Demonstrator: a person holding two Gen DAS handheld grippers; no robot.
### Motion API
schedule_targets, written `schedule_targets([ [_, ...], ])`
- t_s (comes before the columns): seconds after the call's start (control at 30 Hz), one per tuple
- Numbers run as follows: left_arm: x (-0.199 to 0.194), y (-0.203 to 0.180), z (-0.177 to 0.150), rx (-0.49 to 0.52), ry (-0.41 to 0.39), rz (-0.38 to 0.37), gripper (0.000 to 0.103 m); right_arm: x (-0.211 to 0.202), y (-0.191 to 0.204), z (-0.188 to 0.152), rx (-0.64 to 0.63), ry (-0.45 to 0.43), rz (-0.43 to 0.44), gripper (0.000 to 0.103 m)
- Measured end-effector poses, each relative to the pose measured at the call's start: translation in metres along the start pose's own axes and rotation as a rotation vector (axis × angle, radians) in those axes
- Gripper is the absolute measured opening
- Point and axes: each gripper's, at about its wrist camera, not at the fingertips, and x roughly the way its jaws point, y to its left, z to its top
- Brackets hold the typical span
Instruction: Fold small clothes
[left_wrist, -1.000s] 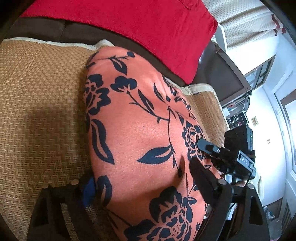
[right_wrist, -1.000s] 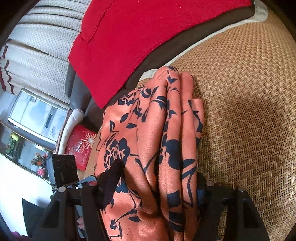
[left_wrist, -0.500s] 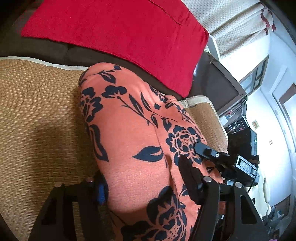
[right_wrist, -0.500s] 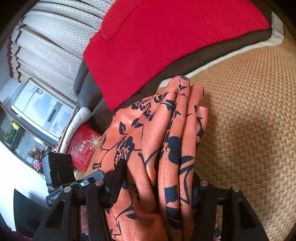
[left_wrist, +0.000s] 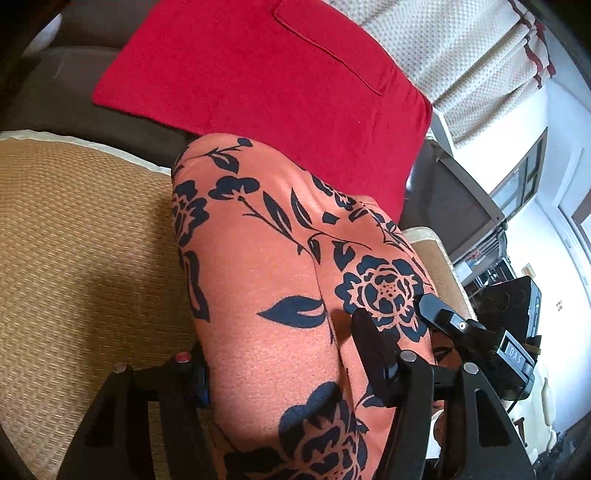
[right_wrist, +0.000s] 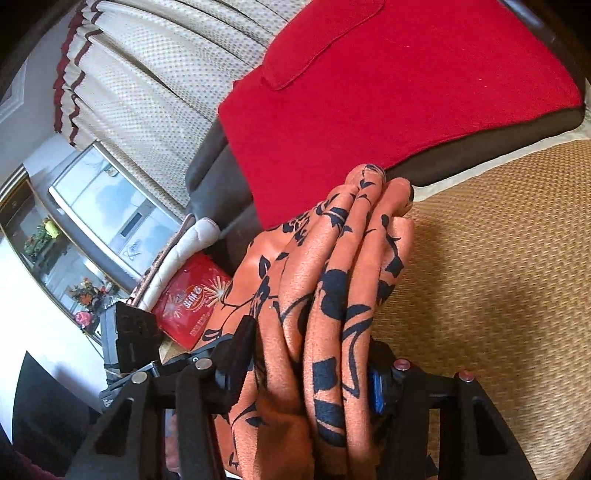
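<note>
An orange garment with a dark blue flower print (left_wrist: 266, 280) is held up over a woven tan seat mat (left_wrist: 81, 258). My left gripper (left_wrist: 280, 369) is shut on one edge of it, the cloth bulging between the fingers. My right gripper (right_wrist: 310, 362) is shut on the other edge, where the garment (right_wrist: 332, 280) is bunched in several folds. The right gripper's black body also shows at the right of the left wrist view (left_wrist: 476, 332). The cloth's lower part is hidden below both views.
A red cushion (left_wrist: 266, 81) leans on the dark sofa back (right_wrist: 461, 158) behind the mat (right_wrist: 498, 277). Pale dotted curtains (right_wrist: 155, 85) hang behind. A red box (right_wrist: 188, 306) and a glass cabinet (right_wrist: 92, 206) stand off the sofa's end.
Both grippers have lifted and tilted up with the garment. The cloth's far end has risen off the mat, and more of the red cushion and curtains shows.
</note>
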Motion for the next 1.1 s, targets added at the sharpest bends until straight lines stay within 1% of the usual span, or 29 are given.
schedule_targets([
  [0.17,0.008,0.011,-0.001,-0.013,0.030,0.051,0.063,0.017,-0.001,-0.003,0.007,0.023,-0.040,0.053],
  [0.27,0.014,0.021,-0.004,-0.019,0.065,0.081,0.063,0.018,-0.013,-0.005,0.026,0.055,-0.071,0.053],
  [0.4,0.034,0.027,-0.011,-0.017,0.146,0.174,0.063,0.028,-0.031,-0.013,0.064,0.129,-0.124,0.053],
  [0.47,0.035,0.027,-0.013,-0.007,0.153,0.194,0.066,0.032,-0.035,-0.016,0.061,0.156,-0.150,0.053],
  [0.53,0.035,0.027,-0.014,0.007,0.153,0.210,0.069,0.031,-0.037,-0.019,0.053,0.163,-0.160,0.053],
  [0.6,0.036,0.024,-0.014,0.020,0.155,0.241,0.074,0.031,-0.039,-0.020,0.055,0.174,-0.170,0.053],
  [0.67,0.036,0.020,-0.014,0.041,0.157,0.273,0.075,0.032,-0.041,-0.020,0.062,0.183,-0.178,0.053],
  [0.73,0.035,0.014,-0.014,0.068,0.161,0.295,0.075,0.031,-0.040,-0.020,0.060,0.184,-0.187,0.056],
  [0.83,0.032,0.008,-0.016,0.105,0.165,0.325,0.075,0.029,-0.035,-0.019,0.046,0.187,-0.225,0.060],
  [0.9,0.029,0.004,-0.016,0.123,0.165,0.339,0.075,0.024,-0.032,-0.018,0.038,0.184,-0.246,0.060],
  [1.0,0.020,-0.002,-0.019,0.156,0.159,0.368,0.075,0.013,-0.025,-0.014,0.009,0.152,-0.292,0.060],
  [1.1,0.012,-0.008,-0.020,0.198,0.136,0.403,0.075,-0.005,-0.019,-0.011,-0.013,0.092,-0.331,0.060],
])
